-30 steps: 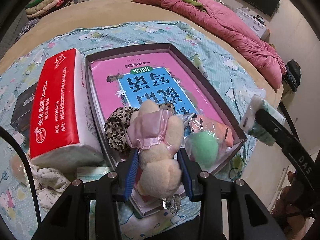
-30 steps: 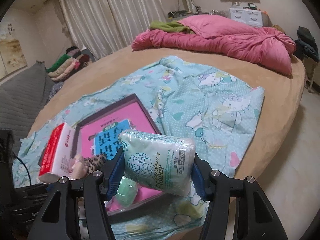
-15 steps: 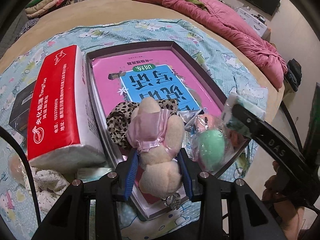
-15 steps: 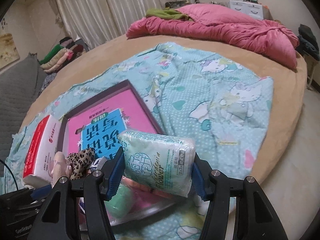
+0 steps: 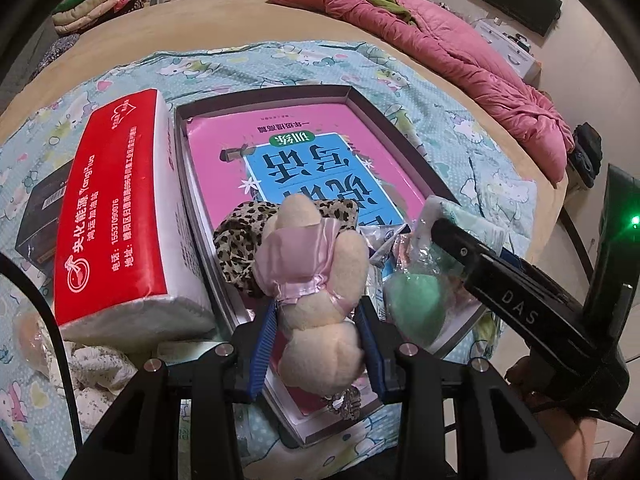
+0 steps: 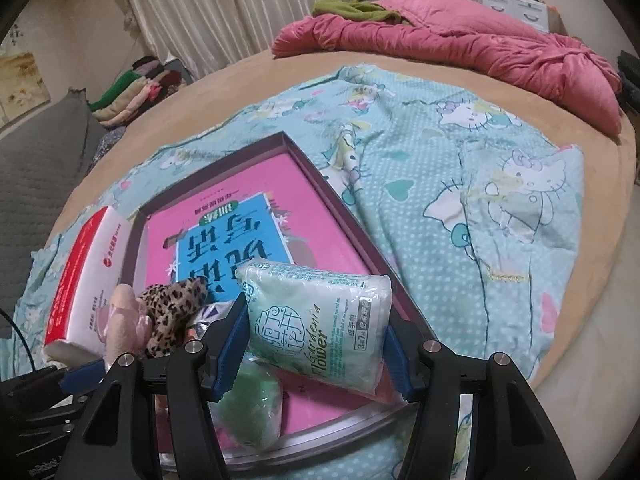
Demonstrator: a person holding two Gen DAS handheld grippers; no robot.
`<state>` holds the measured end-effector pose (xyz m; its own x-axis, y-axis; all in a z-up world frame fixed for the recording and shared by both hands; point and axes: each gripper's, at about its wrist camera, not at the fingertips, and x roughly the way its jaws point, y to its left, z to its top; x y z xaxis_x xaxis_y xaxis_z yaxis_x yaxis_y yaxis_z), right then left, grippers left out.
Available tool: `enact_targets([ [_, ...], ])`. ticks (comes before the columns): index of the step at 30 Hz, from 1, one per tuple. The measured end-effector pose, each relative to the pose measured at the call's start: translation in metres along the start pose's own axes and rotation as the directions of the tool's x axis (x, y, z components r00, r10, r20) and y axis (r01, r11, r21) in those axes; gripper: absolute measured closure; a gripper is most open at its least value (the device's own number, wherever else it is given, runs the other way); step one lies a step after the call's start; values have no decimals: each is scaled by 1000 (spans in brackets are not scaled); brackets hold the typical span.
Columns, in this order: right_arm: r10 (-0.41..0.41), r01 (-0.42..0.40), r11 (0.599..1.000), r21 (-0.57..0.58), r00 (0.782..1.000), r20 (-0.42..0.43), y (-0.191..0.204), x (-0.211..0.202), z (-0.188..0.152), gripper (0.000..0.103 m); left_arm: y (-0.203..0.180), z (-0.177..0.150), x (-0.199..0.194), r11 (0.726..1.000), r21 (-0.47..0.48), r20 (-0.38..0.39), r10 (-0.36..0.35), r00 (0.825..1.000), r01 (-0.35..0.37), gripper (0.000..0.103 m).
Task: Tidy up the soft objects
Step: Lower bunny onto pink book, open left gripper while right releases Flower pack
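Note:
A shallow dark box [image 5: 404, 138] [image 6: 344, 208] lies on the bed with a pink and blue book [image 5: 304, 160] [image 6: 240, 236] inside. My left gripper [image 5: 318, 344] is shut on a cream plush toy with a pink ribbon [image 5: 316, 276], held over the box's near end. My right gripper [image 6: 316, 344] is shut on a pale green tissue pack [image 6: 320, 320], held over the box's near right corner; it also shows in the left wrist view [image 5: 464, 224]. A leopard-print fabric piece [image 5: 240, 240] [image 6: 172, 308] and a bagged green sponge [image 5: 416, 304] [image 6: 252, 412] lie in the box.
A red and white tissue pack [image 5: 116, 216] [image 6: 88, 272] lies left of the box. A black box [image 5: 44, 204] and crumpled cloth [image 5: 92, 364] are at the left. A pink quilt [image 6: 460, 44] is at the far side of the bed. A teal printed sheet [image 6: 460, 184] covers the bed.
My right gripper has carried the tissue pack left and forward, over the box's near right corner. My left gripper holds the plush toy almost where it was.

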<state>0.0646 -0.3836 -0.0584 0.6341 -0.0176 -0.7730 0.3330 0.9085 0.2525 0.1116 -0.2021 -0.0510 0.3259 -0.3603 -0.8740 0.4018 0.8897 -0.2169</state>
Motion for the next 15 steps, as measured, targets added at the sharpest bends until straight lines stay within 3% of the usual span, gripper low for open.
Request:
enact_targets([
  [10,5,-5,1000,18,1000,-4,-3,2,0,38,1,0,0,1000,-7,9,-20,1000,20,63],
  [15,8,-7,1000,29,1000,-3,-6,2,0,30,0,0,-1,999,-8,18,-36,999,36,63],
])
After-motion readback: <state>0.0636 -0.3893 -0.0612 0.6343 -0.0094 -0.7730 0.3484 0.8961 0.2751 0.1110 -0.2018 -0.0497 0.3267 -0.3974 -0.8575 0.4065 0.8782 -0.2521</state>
